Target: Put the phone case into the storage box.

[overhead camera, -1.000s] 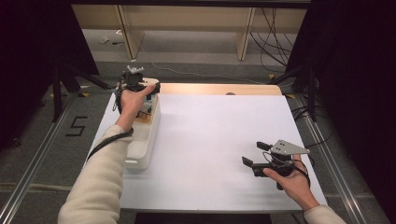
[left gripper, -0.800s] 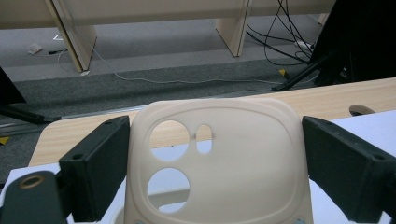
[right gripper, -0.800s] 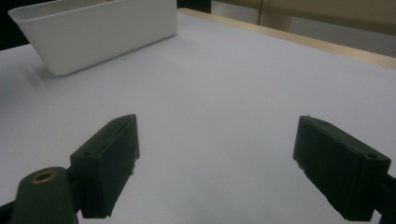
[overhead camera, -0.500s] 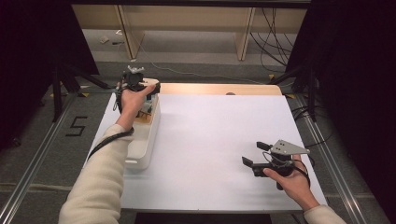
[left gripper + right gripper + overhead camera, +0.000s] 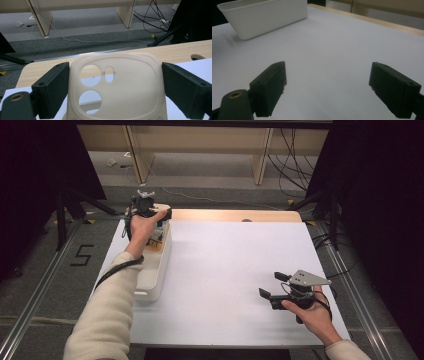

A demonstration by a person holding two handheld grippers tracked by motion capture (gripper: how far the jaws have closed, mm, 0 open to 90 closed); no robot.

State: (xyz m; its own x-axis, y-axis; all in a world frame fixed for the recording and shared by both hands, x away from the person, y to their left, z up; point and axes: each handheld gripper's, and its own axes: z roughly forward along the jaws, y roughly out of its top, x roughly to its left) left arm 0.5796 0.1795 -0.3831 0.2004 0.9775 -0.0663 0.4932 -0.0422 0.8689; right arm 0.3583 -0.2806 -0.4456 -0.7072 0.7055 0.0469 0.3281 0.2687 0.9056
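Bright tabletop (image 5: 225, 265) (mild glare); dark surroundings; close foreground soft.

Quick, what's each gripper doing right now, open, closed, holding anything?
Left gripper: open, jaws either side of a cream plastic piece with round holes, not clamped.
Right gripper: open, empty, over the white table.

Matt cream plastic panel (image 5: 117, 87), smooth white plastic bin (image 5: 264, 16), pale wood table edge (image 5: 235, 215)
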